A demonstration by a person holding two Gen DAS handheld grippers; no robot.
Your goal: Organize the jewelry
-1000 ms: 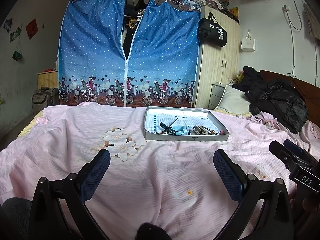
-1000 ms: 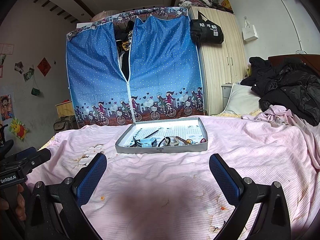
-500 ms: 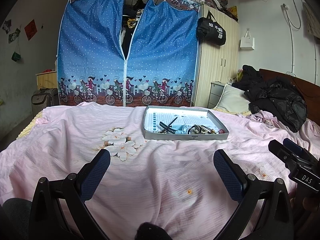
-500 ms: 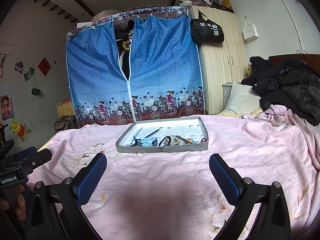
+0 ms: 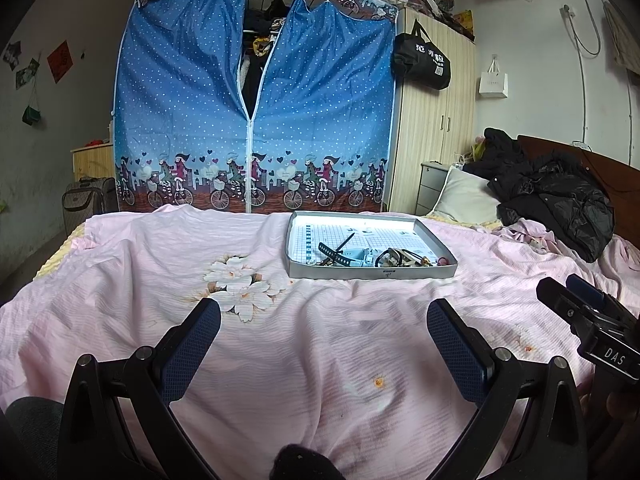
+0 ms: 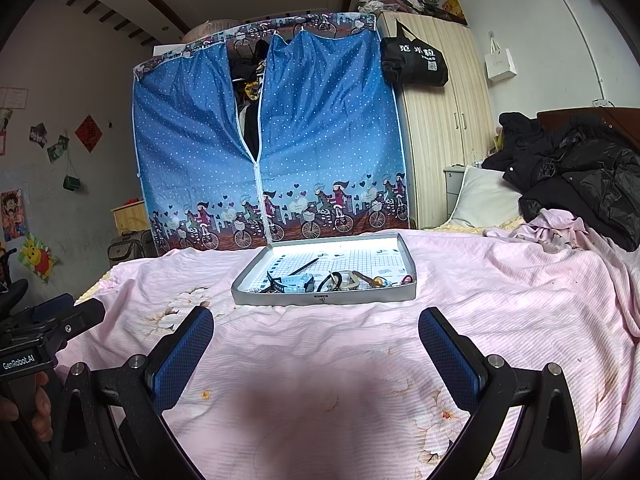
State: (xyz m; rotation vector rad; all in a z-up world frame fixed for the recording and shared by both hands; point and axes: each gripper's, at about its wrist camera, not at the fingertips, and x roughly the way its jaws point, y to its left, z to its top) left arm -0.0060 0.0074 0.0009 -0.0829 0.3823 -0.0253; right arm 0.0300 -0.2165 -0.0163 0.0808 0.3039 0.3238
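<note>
Both blue fingers (image 5: pixel 196 340) of the left gripper (image 5: pixel 324 344) are standing wide apart in the left wrist view, holding nothing and touching nothing. They are hanging over the pink bedsheet (image 5: pixel 160 280). Ahead of them and a bit to the right, the grey tray (image 5: pixel 372 273) is lying flat on the bed, well apart from the fingers. Its long side is running left to right. Inside, the jewelry pile (image 5: pixel 380 258) is sitting along the near edge, with a thin dark stick (image 5: pixel 344 241) leaning up and to the right. The right gripper (image 5: pixel 592 320) is showing at the right edge, and I cannot tell from here how its fingers stand.

From the right wrist view, the right gripper (image 6: pixel 316 344) is spreading its blue fingers (image 6: pixel 448 350) wide too, gripping nothing. The tray (image 6: pixel 324 300) is lying straight ahead, its long side going left to right, with the jewelry pile (image 6: pixel 332 280) bunched at its near edge. The left gripper (image 6: pixel 52 320) is peeking in at the left, with a hand (image 6: pixel 24 412) holding its handle.
</note>
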